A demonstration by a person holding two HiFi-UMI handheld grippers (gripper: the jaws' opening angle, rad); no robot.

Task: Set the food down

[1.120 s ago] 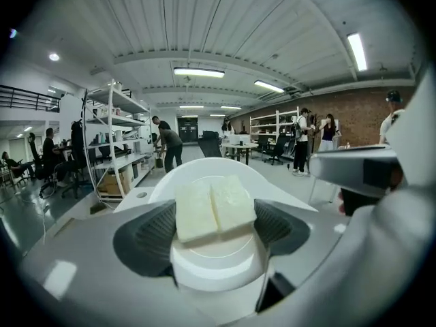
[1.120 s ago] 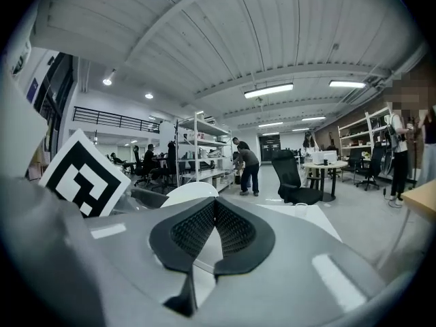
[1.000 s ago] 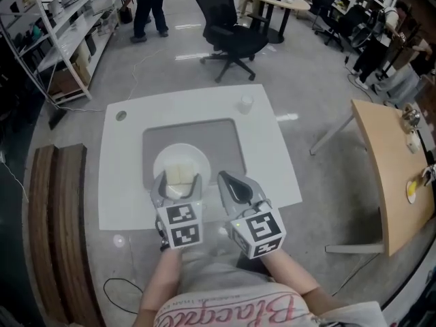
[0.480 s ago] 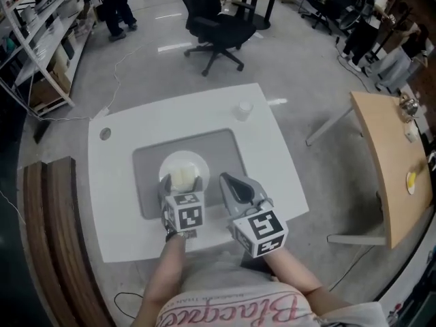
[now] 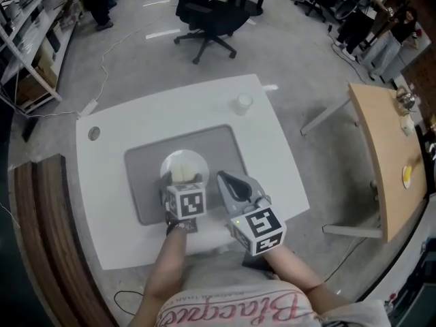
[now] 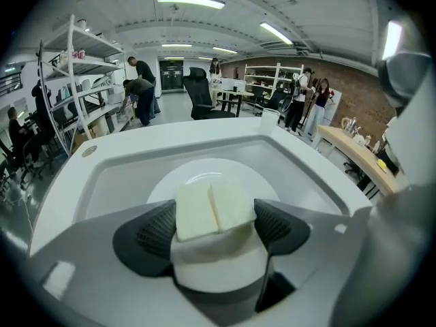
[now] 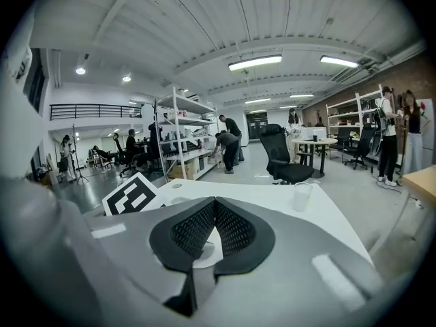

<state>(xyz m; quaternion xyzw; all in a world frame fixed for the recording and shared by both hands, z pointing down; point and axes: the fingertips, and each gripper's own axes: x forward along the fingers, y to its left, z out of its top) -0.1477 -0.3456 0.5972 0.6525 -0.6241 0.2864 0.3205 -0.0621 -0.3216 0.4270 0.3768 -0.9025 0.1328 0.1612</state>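
A pale cream block of food (image 6: 212, 206), split down its top, sits between the dark ribbed pads of my left gripper (image 6: 212, 229). That gripper is shut on it. In the head view the left gripper (image 5: 182, 181) hangs over the near part of a round white plate (image 5: 172, 162), with the food (image 5: 182, 174) poking out ahead of the marker cube. From the left gripper view the plate (image 6: 204, 172) lies directly beyond the food. My right gripper (image 5: 229, 182) hovers just right of the plate, its pads (image 7: 235, 230) pressed together with nothing between them.
The plate rests on a grey tray (image 5: 146, 197) on a white table (image 5: 272, 142). A small clear cup (image 5: 243, 103) stands at the table's far right. A black office chair (image 5: 208, 9) is beyond the table and a wooden table (image 5: 381, 155) to the right. People stand by shelves far off.
My left gripper has carried the food forward, further over the plate, and tipped more steeply. The right gripper keeps its place beside it, still shut.
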